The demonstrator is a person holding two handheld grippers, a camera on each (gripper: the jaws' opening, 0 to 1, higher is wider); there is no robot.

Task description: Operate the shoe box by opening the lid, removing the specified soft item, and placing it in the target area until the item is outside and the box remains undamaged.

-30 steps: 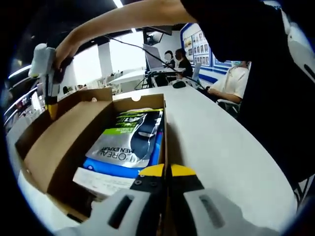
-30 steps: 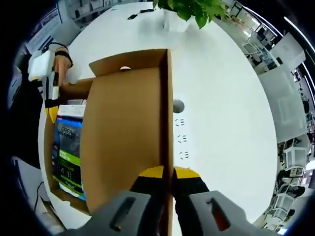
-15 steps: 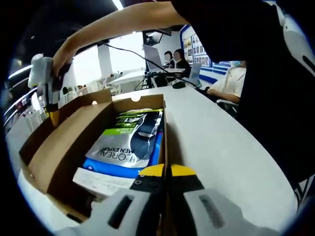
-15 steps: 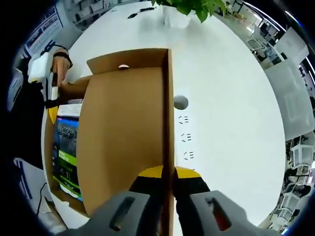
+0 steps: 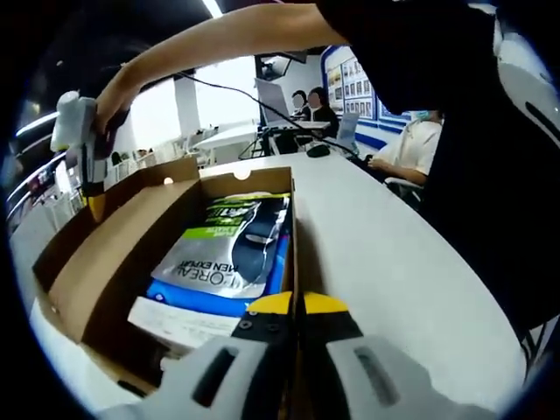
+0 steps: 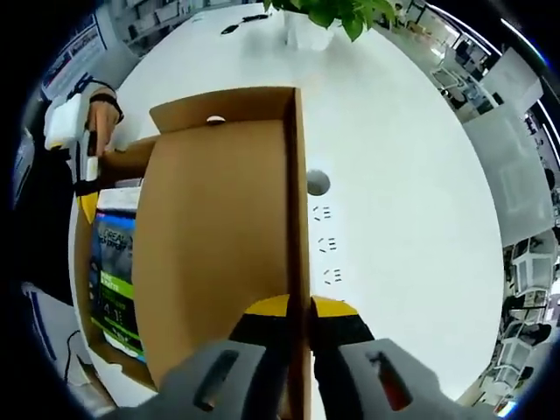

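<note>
A brown cardboard shoe box (image 5: 254, 181) stands open on the white table. Inside lies a soft blue, silver and green pouch (image 5: 229, 249) on a white paper sheet (image 5: 175, 322). My left gripper (image 5: 297, 304) is shut on the rim of the box's side wall. The lid (image 5: 109, 258) is tipped back to the left, its far edge pinched by my right gripper (image 5: 92, 203). In the right gripper view, the right gripper (image 6: 298, 306) is shut on the lid (image 6: 219, 245). The pouch (image 6: 112, 280) shows past the lid. The left gripper (image 6: 87, 203) sits at the box's wall, held by a hand.
The white table (image 5: 394, 254) stretches right of the box and has a round cable hole (image 6: 318, 182). A potted plant (image 6: 324, 13) stands at its far end. The person's arm crosses above the box (image 5: 227, 35). Seated people and a monitor (image 5: 273, 101) are beyond.
Almost nothing: the right gripper with the lid edge has shifted slightly. The box stays open and the left gripper holds still on the wall.
</note>
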